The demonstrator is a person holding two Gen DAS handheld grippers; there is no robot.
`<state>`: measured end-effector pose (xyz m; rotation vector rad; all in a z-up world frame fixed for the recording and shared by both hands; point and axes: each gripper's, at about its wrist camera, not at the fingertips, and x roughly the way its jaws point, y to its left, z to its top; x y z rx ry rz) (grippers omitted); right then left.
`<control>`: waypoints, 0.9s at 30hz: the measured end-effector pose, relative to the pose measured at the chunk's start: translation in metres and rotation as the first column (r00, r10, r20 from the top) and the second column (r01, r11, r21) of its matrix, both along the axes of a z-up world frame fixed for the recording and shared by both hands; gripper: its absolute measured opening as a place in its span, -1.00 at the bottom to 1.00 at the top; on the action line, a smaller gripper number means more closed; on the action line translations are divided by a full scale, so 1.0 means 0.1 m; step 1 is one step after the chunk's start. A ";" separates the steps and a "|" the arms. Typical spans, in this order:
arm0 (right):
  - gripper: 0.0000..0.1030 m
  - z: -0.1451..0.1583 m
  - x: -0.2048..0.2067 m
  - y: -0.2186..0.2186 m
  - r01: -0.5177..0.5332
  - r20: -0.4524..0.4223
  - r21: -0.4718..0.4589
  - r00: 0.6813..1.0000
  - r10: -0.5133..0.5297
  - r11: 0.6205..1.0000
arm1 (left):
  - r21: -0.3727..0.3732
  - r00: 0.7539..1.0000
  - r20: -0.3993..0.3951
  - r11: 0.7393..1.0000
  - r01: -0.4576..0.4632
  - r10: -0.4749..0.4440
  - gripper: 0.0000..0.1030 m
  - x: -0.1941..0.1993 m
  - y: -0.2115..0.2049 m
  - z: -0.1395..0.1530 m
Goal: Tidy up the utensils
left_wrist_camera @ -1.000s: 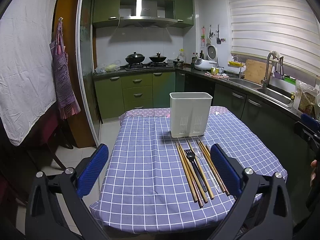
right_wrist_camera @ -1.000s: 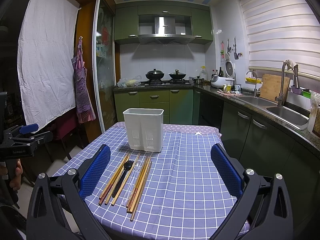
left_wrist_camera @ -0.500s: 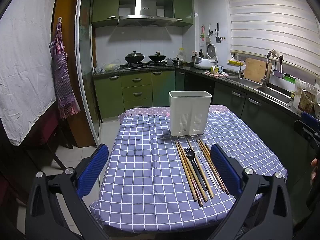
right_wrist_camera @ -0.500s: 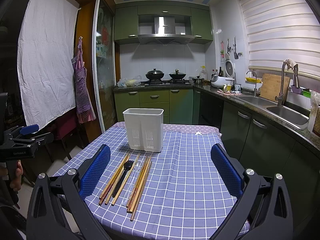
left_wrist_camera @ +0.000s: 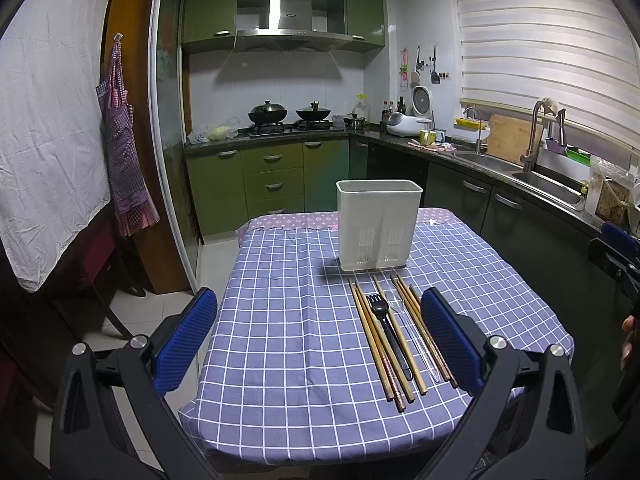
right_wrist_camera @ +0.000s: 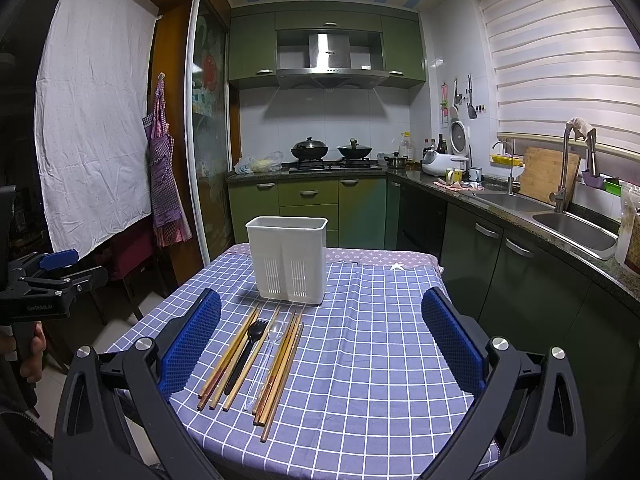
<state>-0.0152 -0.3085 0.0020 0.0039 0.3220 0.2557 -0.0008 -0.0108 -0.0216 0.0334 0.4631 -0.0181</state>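
Observation:
A white utensil holder (left_wrist_camera: 379, 224) stands upright on the blue checked tablecloth (left_wrist_camera: 288, 320); it also shows in the right wrist view (right_wrist_camera: 287, 259). In front of it lie several wooden chopsticks (left_wrist_camera: 376, 342), a black fork (left_wrist_camera: 386, 326) and a clear spoon (left_wrist_camera: 414, 342), side by side. The right wrist view shows the chopsticks (right_wrist_camera: 280, 364), fork (right_wrist_camera: 245, 354) and spoon (right_wrist_camera: 266, 360) too. My left gripper (left_wrist_camera: 320, 344) is open and empty above the table's near edge. My right gripper (right_wrist_camera: 320, 348) is open and empty, right of the utensils.
Green cabinets and a stove (left_wrist_camera: 288, 120) stand behind the table. A counter with a sink (left_wrist_camera: 548, 184) runs along the right. A glass door (left_wrist_camera: 168, 160) and white sheet (left_wrist_camera: 44, 120) are at the left. The left gripper's body (right_wrist_camera: 44, 280) shows at the right view's left edge.
The left wrist view has tilted very slightly; the holder sits a little lower in frame. Nothing on the table has moved. Both grippers stay open.

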 end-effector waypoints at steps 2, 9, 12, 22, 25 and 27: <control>0.92 0.00 0.00 0.00 0.000 0.000 0.000 1.000 0.000 1.000 | 0.000 1.000 0.000 1.000 0.000 0.000 0.88 0.00 0.00 0.00; 0.92 -0.04 0.02 0.05 0.001 0.000 -0.001 1.000 -0.001 1.000 | 0.002 1.000 -0.002 1.000 0.002 -0.002 0.88 0.00 0.00 -0.01; 0.92 -0.04 0.02 0.04 0.000 0.000 0.000 1.000 0.000 1.000 | 0.002 1.000 -0.003 1.000 0.002 -0.002 0.88 -0.01 0.00 -0.02; 0.92 -0.05 0.03 0.06 0.001 -0.003 0.000 1.000 -0.001 1.000 | 0.008 1.000 -0.010 1.000 0.005 -0.005 0.88 0.01 -0.03 -0.02; 0.92 -0.09 0.04 0.07 0.000 -0.008 0.001 1.000 0.000 1.000 | 0.010 1.000 -0.020 1.000 0.007 -0.007 0.88 0.04 -0.03 0.01; 0.92 -0.15 0.06 0.07 -0.001 -0.016 0.007 1.000 0.001 1.000 | 0.011 0.999 -0.033 1.000 0.013 -0.013 0.88 0.08 -0.04 0.00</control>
